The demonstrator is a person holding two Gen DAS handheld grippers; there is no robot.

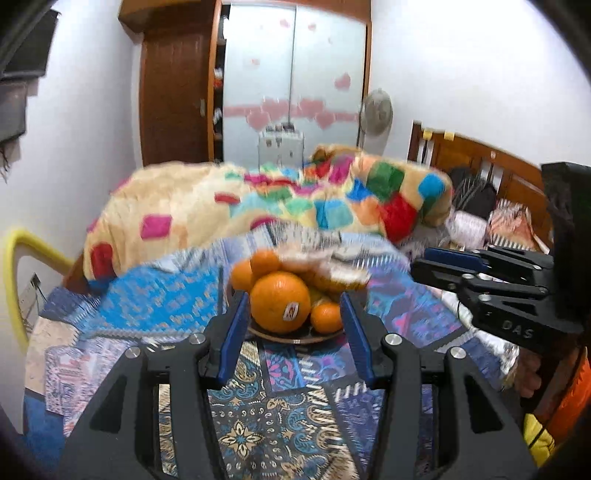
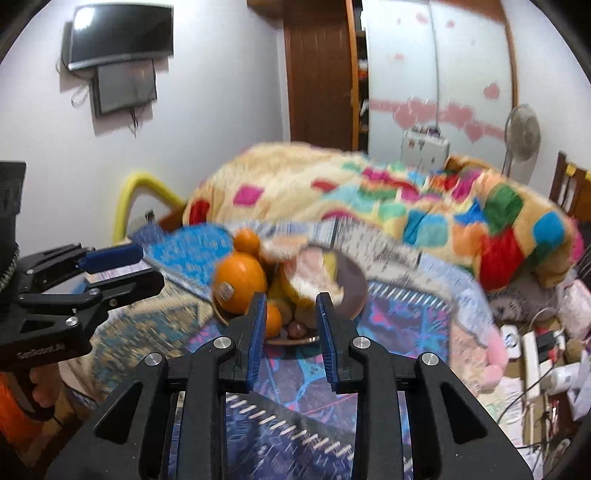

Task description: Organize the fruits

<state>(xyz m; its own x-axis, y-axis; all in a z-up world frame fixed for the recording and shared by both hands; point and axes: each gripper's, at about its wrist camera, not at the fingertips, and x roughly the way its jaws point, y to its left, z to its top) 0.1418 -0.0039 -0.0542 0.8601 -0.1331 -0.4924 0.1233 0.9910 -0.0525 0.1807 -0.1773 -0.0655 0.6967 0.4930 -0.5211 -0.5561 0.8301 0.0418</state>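
Heaped in a shallow round brown plate [image 1: 295,338] on the bed: a large orange with a white sticker [image 1: 280,302] at the near left, small oranges [image 1: 326,316] beside and behind it, blurred yellowish fruit [image 2: 295,291] toward the right side. Just short of the plate, the left black two-finger gripper with blue pads [image 1: 293,328], jaws wide apart and empty, framing the large orange without touching it. To its right, the right black two-finger gripper with blue pads [image 2: 291,317], jaws parted more narrowly, likewise empty, aimed at the plate's near rim with a small orange and yellowish fruit seen between the pads. Nothing between either gripper and the fruit. Under the plate, a patchwork bedsheet in blue, purple and gold patterns [image 1: 258,417]; behind it, a bunched cream fleece blanket with bright coloured squares [image 1: 229,199] across the width of the bed. At the far right, a brown wooden headboard [image 1: 491,166] with dark and pink bundles piled against it. Off the bed's right edge, white power strips and cables [image 2: 532,354]. Beyond the blanket, a tall wooden wardrobe with frosted doors and pink heart stickers [image 1: 295,74], a pale standing fan [image 1: 376,110], a yellow curved tube [image 1: 14,266] at the left edge, and a dark wall-mounted screen [image 2: 122,33] on the white wall
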